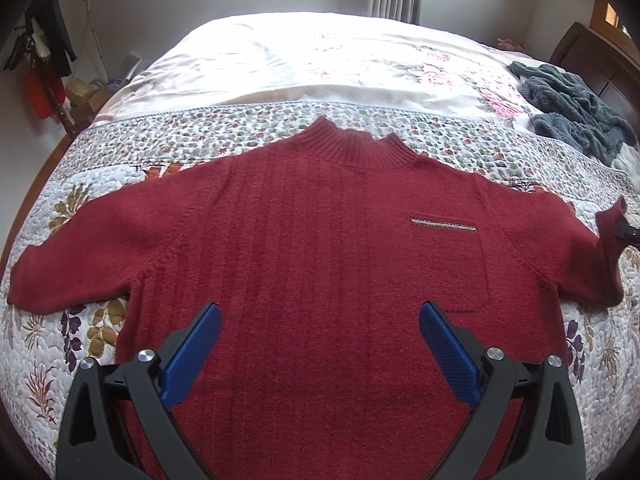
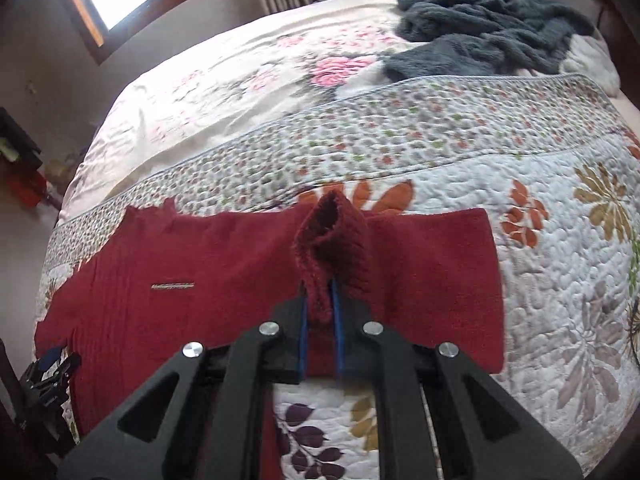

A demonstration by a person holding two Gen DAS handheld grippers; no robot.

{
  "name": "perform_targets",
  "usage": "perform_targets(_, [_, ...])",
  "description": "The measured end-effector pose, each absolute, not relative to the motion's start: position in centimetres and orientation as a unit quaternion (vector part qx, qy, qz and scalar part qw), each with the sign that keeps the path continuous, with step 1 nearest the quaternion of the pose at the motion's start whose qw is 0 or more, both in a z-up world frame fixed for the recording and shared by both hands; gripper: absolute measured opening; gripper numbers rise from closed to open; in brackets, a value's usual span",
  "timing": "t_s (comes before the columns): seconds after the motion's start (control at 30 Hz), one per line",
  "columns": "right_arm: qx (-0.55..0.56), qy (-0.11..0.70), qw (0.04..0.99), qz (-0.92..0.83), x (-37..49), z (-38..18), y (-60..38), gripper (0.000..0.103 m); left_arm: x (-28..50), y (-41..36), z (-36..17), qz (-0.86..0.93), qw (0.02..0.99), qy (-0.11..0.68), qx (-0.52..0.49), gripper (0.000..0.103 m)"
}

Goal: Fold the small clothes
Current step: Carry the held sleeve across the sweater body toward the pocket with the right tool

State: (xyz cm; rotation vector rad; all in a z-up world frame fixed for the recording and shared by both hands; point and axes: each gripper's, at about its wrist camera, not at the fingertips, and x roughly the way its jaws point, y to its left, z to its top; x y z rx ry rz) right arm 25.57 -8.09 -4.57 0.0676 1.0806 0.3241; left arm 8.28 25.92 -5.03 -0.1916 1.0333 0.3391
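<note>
Red knit sweater [image 1: 304, 240] lies flat, front up, on the quilt [image 1: 52, 360]. My left gripper [image 1: 320, 312] hangs spread and empty over its hem; my right gripper [image 2: 320, 308] is clenched on the sleeve cuff [image 2: 332, 236]. That fuzzy cuff could slip, or dragging could rumple the body. Count: one sweater, one grey fleece garment [image 2: 492, 24], two grippers.

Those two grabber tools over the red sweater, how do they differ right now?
The left gripper is open, its blue fingers spread wide and holding nothing, while the right gripper is shut on the sweater's sleeve cuff. The left hovers over the red sweater body; the right is at the sleeve end, with the cuff lifted. Both have black frames and blue fingers.
</note>
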Motion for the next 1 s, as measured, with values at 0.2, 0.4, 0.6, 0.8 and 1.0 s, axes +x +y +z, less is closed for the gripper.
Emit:
perform_targets(0.2, [0.009, 0.518, 0.829, 0.211, 24.0, -5.6, -0.2, 0.008, 7.9, 27.3, -5.2, 0.165, 0.849, 0.491, -0.101, 0.099])
perform_targets(0.4, [0.006, 0.534, 0.808, 0.249, 23.3, -7.6, 4.6, 0.008, 7.6, 28.5, -5.7, 0.170, 0.846, 0.494, -0.105, 0.099])
perform_targets(0.6, [-0.005, 0.554, 0.794, 0.250, 23.4, -10.2, 7.3, 0.009, 7.2, 29.7, -6.3, 0.175, 0.842, 0.498, -0.112, 0.099])
perform_targets(0.8, [-0.006, 0.577, 0.781, 0.238, 23.6, -12.9, 7.9, 0.009, 7.0, 30.2, -6.6, 0.177, 0.840, 0.500, -0.116, 0.099])
perform_targets(1.0, [-0.007, 0.590, 0.767, 0.251, 23.0, -14.2, 8.3, 0.019, 7.2, 29.8, -6.9, 0.171, 0.839, 0.504, -0.117, 0.099])
